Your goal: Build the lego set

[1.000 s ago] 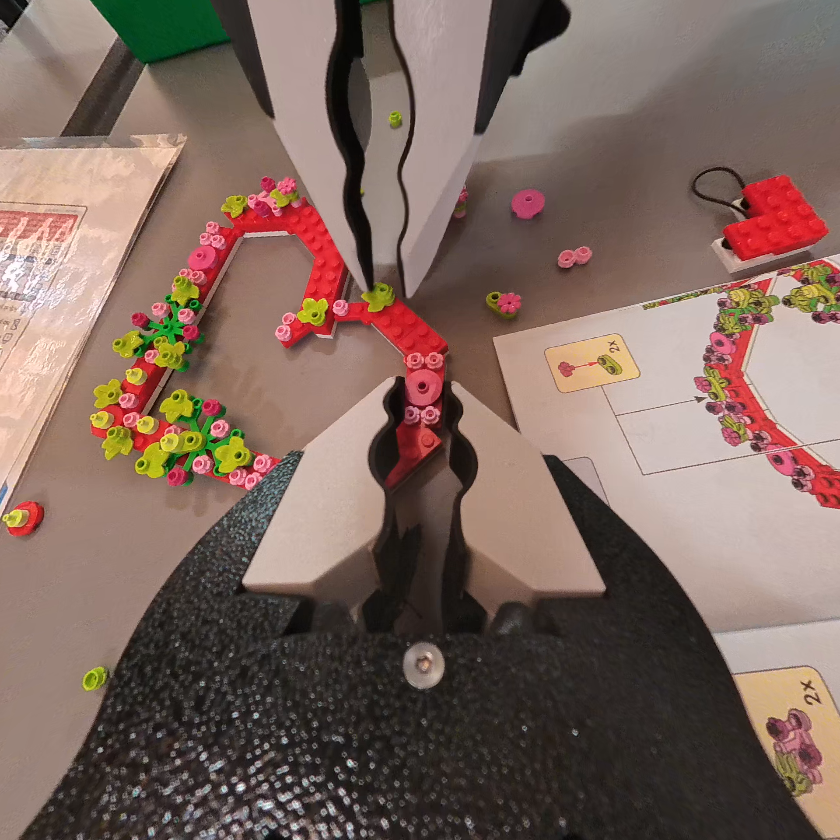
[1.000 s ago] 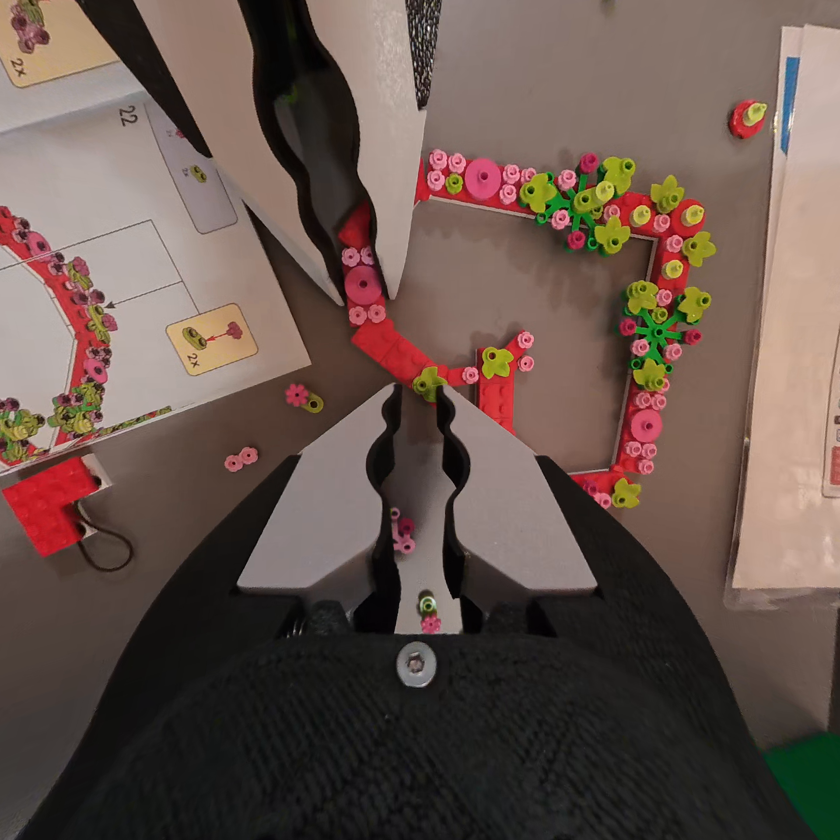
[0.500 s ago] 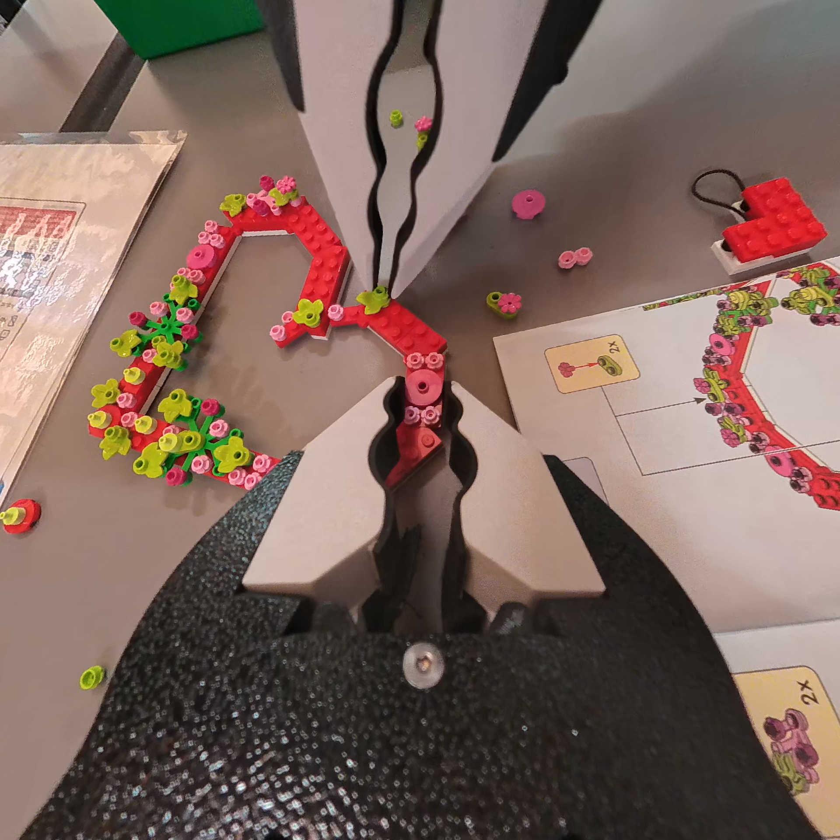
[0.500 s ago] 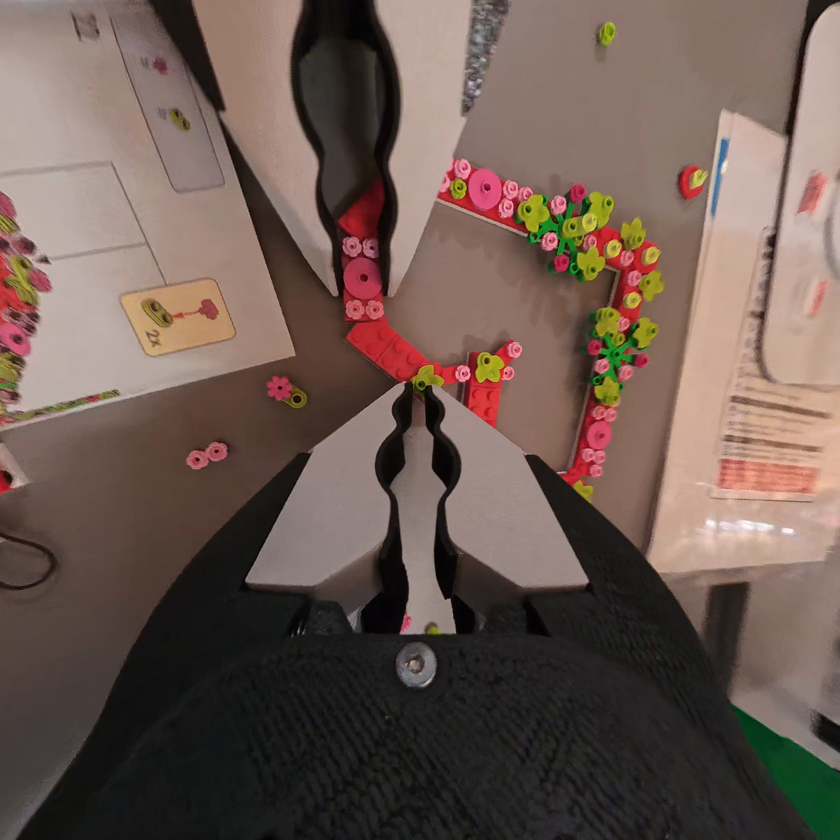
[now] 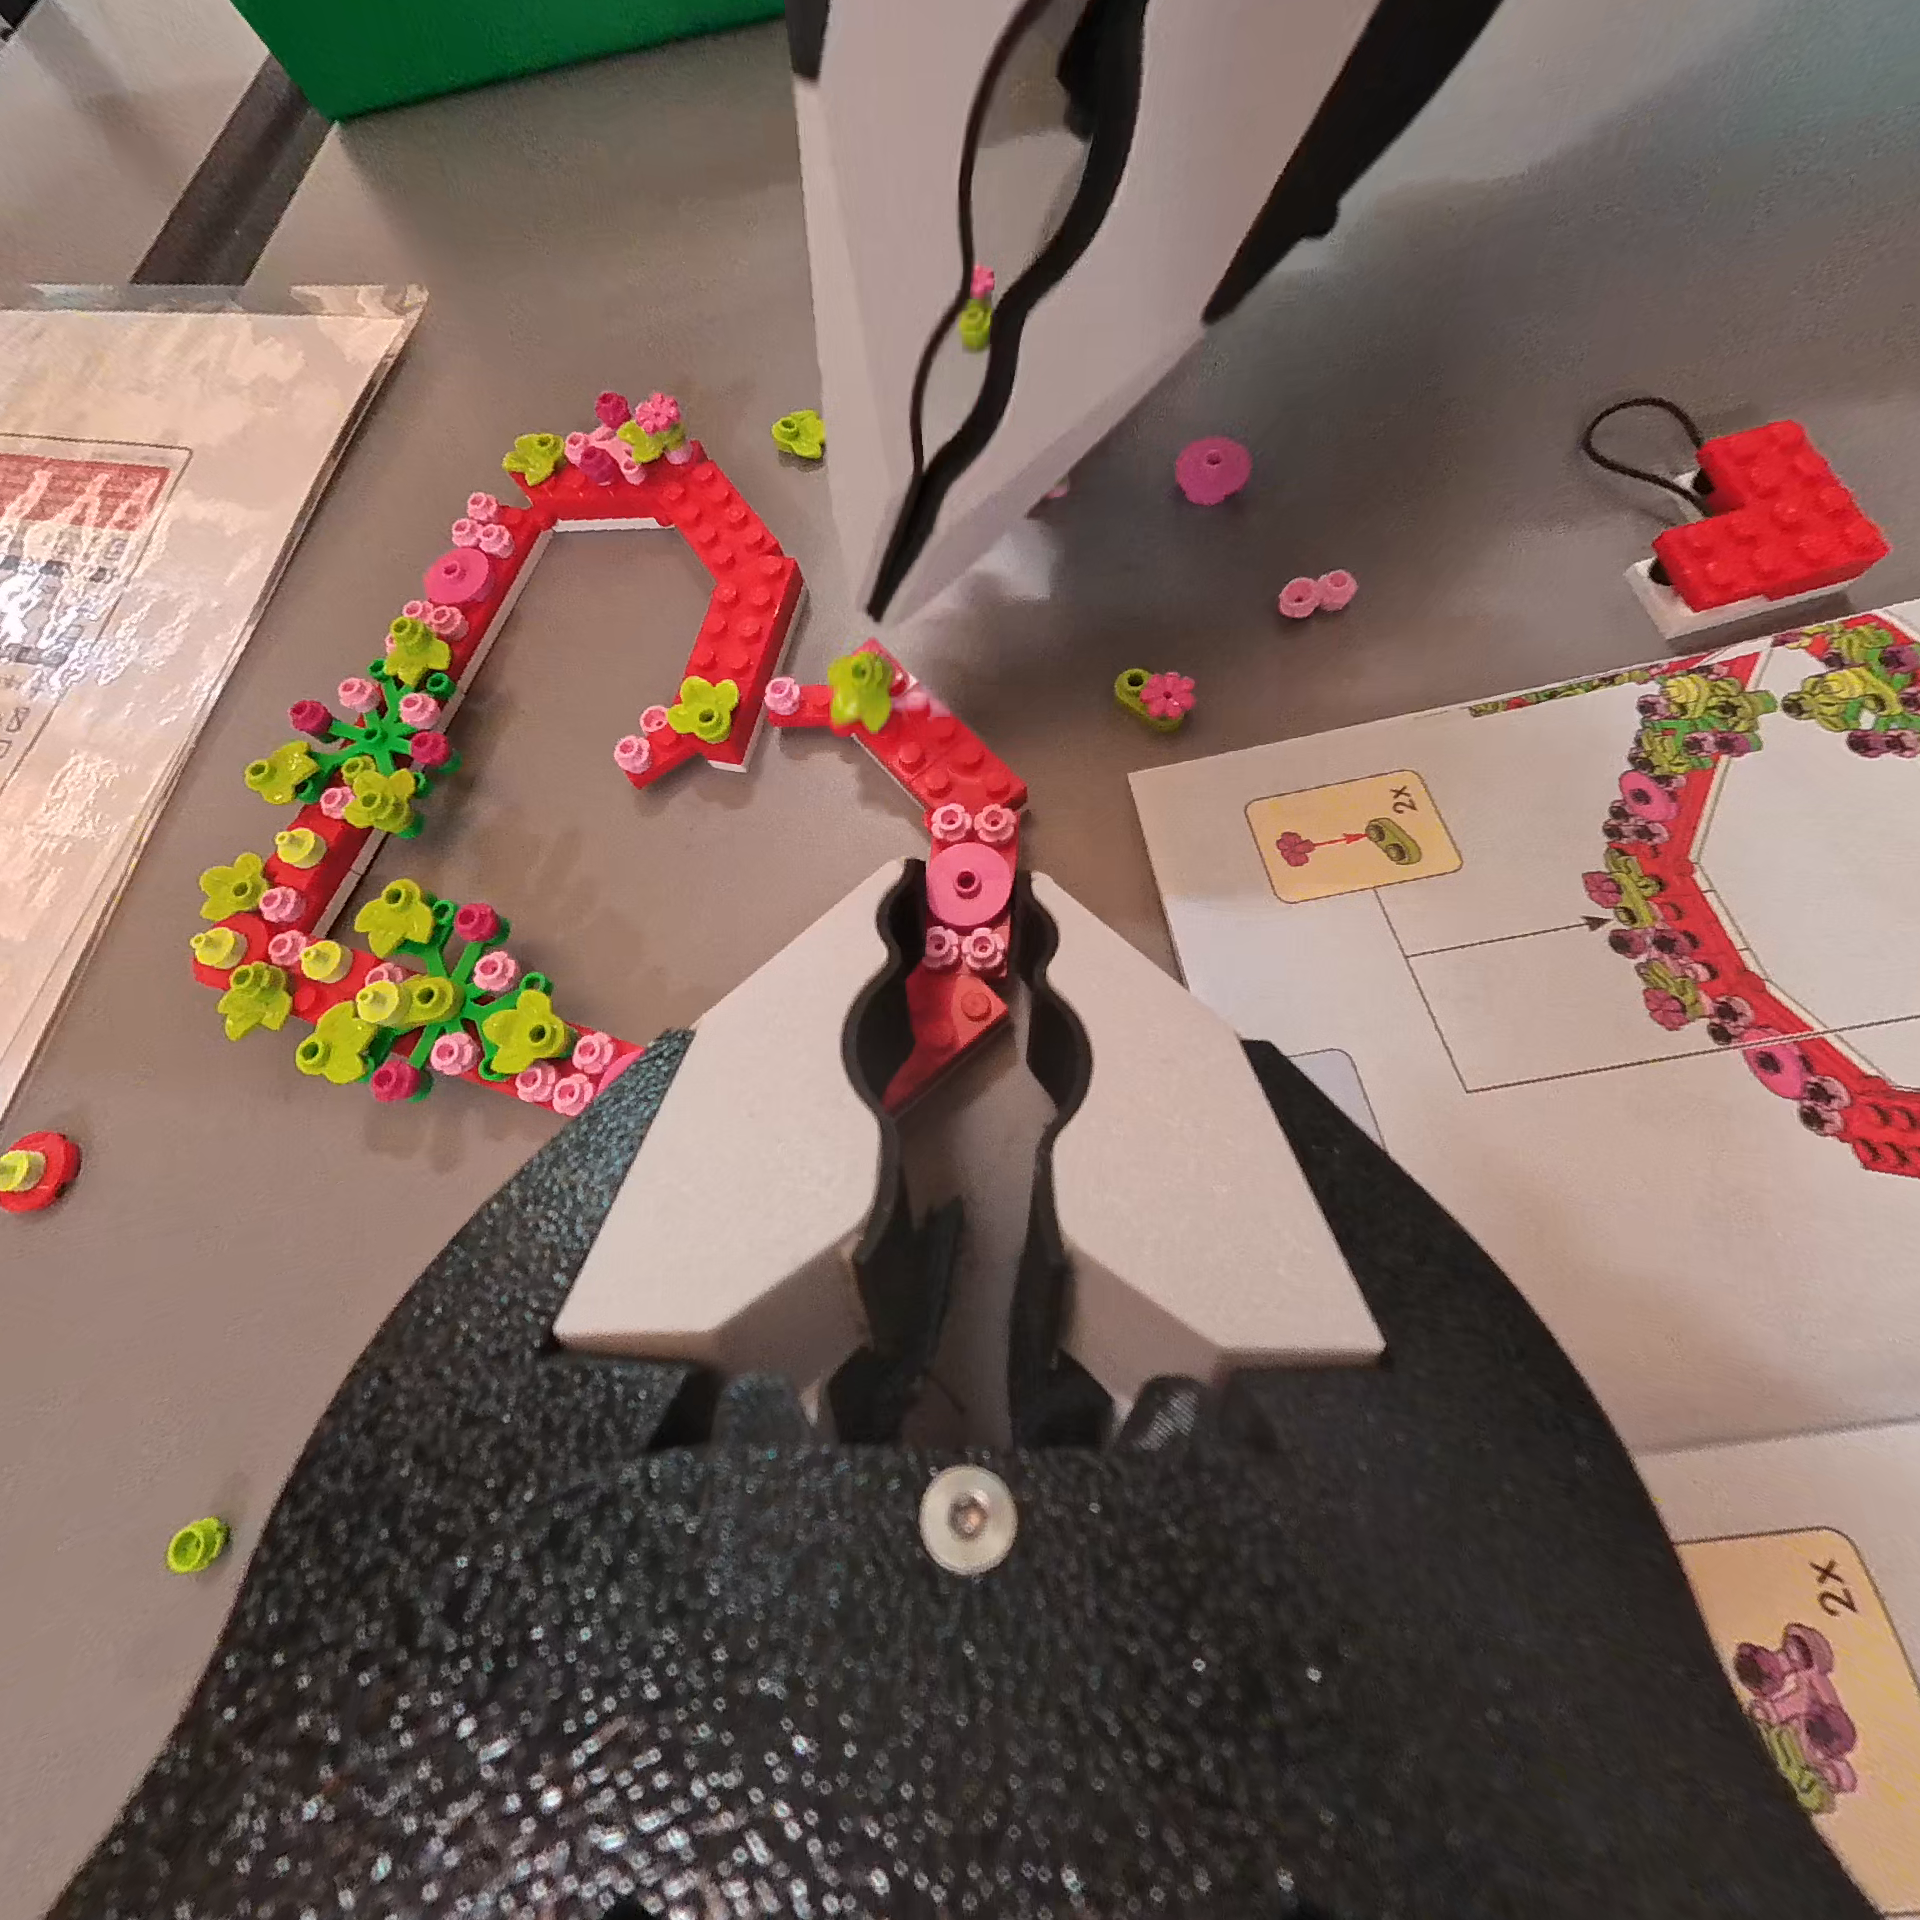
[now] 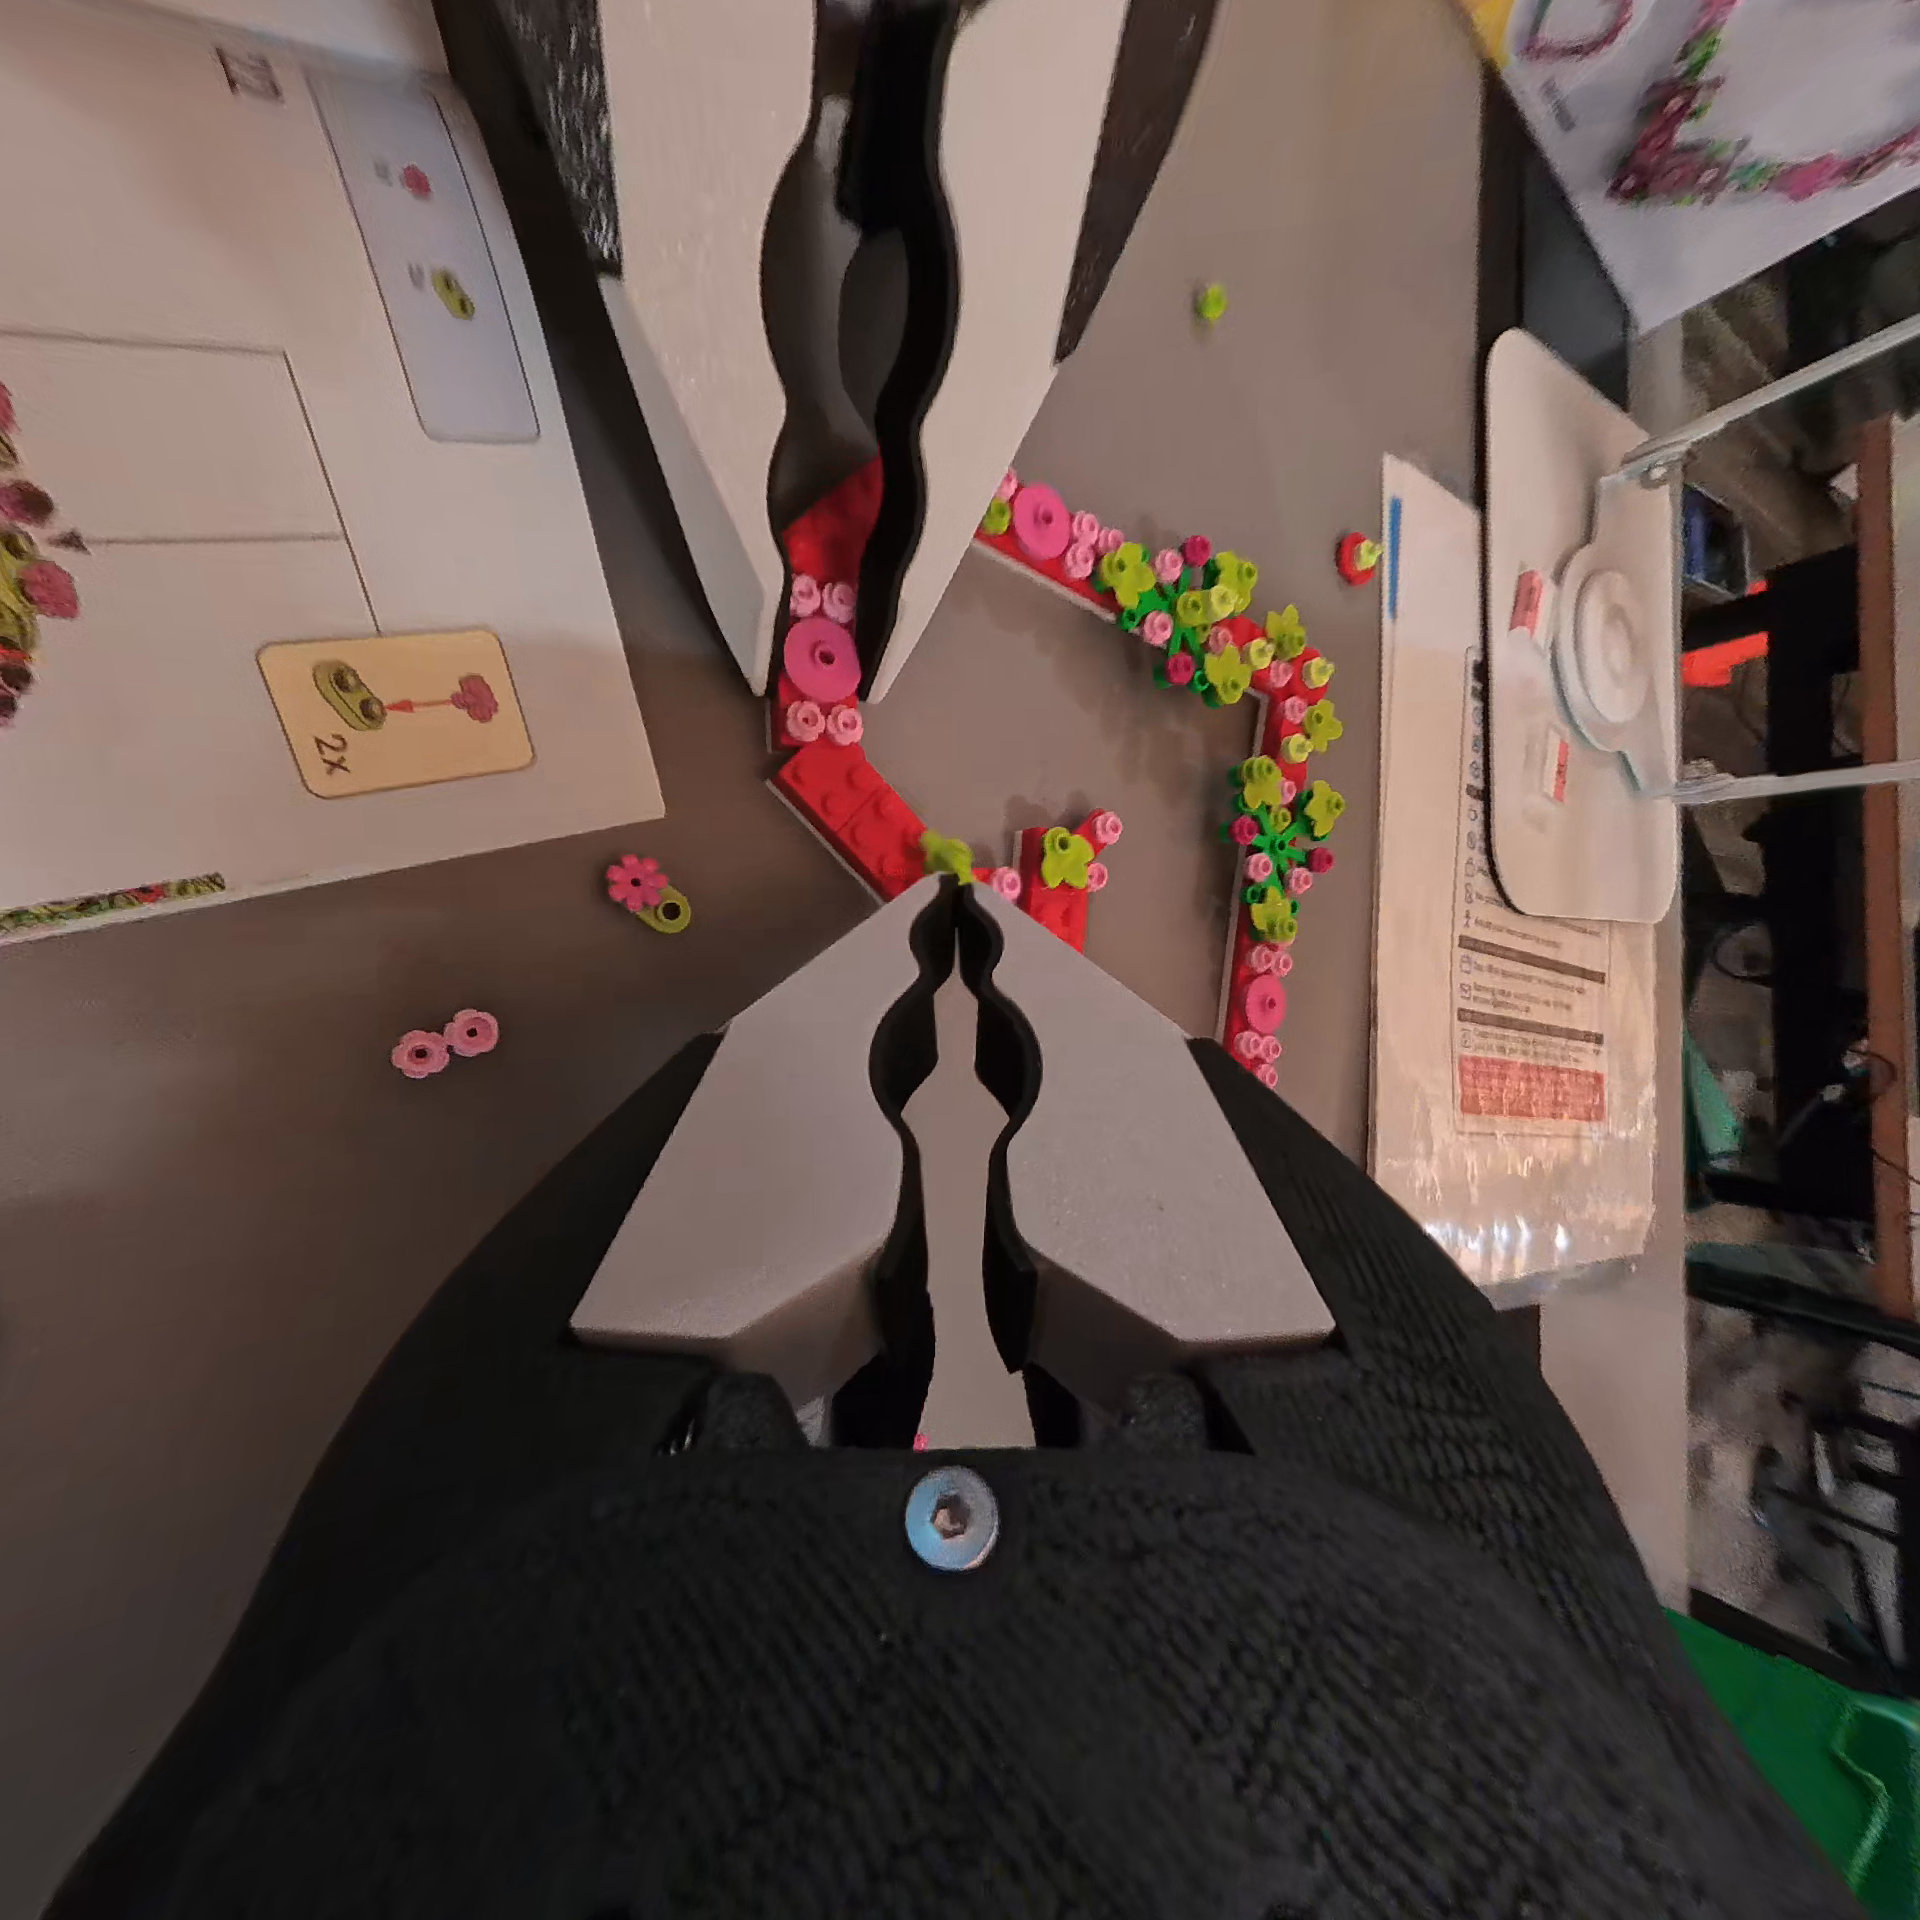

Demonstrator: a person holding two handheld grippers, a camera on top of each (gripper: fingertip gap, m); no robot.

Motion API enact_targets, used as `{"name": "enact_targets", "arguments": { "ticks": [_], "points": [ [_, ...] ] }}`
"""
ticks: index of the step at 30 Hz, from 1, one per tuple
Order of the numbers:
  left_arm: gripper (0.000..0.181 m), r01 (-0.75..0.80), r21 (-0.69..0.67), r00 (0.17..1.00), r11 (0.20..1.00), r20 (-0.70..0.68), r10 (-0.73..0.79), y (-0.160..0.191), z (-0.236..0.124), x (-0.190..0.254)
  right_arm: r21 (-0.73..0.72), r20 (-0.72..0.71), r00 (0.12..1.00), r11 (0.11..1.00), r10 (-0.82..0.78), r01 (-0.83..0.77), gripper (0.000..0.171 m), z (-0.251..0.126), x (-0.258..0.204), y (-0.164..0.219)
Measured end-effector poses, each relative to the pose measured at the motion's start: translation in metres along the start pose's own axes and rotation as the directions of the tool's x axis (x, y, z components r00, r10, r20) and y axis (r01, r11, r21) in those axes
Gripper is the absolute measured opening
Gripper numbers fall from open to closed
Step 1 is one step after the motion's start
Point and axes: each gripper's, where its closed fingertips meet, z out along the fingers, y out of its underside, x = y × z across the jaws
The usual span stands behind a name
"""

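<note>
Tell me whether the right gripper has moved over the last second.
Yes. In the left wrist view, the right gripper has lifted slightly off the lime leaf on the red frame and leaned rightward.

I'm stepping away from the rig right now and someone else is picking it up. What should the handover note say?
Left gripper: shut on the red heart frame, gripping its lower right arm at the big pink round piece.
Right gripper: shut, tips just above the lime leaf piece at the frame's inner notch; whether it touches the leaf is unclear.
Done: the frame's left side is full of flowers and leaves.
Left: red studs on the top and right arms are still bare. Loose on the table: lime plate with pink flower, pink double flower, magenta round piece. The instruction booklet lies open on the right.
</note>
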Motion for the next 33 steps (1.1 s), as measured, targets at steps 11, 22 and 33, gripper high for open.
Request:
{"name": "enact_targets", "arguments": {
  "ticks": [11,22,33],
  "points": [
    [0.016,0.001,0.001,1.000,1.000,-0.001,-0.001,0.000,0.000,0.000,0.007,0.176,0.931,0.946,0.319,-0.325,0.011,0.006,-0.004,-0.003],
    [0.033,-0.071,-0.008,0.997,0.997,0.038,0.071,-0.002,-0.004,0.000,-0.082,0.204,0.908,0.931,0.365,-0.356,0.009,0.013,0.002,0.002],
    [0.037,-0.078,-0.022,0.996,0.997,-0.033,0.077,0.012,-0.023,-0.006,-0.041,0.362,0.889,0.957,0.281,-0.286,0.025,0.018,-0.028,-0.034]
  ]
}}
